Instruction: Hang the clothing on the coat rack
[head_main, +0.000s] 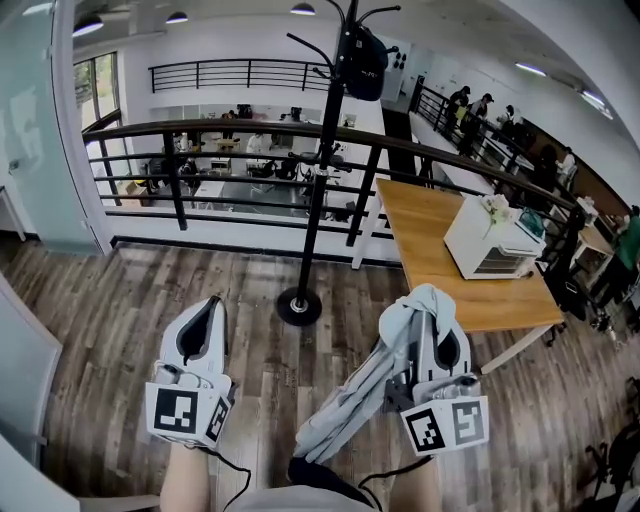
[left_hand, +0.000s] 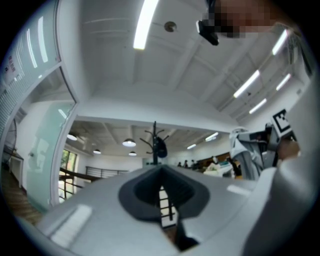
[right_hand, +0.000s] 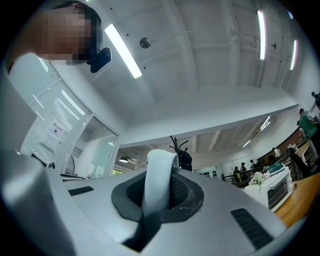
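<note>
A black coat rack (head_main: 318, 170) stands on the wood floor ahead of me, with a dark bag (head_main: 362, 62) hanging near its top. My right gripper (head_main: 428, 303) is shut on a pale grey garment (head_main: 362, 395), which drapes down to the left of it. In the right gripper view a fold of the garment (right_hand: 158, 182) sticks up between the jaws, and the coat rack (right_hand: 176, 148) shows far behind. My left gripper (head_main: 206, 308) points at the rack's base with its jaws together and nothing in them. The coat rack (left_hand: 155, 141) shows small in the left gripper view.
A black railing (head_main: 220, 165) runs across behind the rack. At the right stands a wooden table (head_main: 440, 250) with a white appliance (head_main: 490, 240) on it. A glass wall (head_main: 40, 130) is at the left. Several people stand far off at the upper right.
</note>
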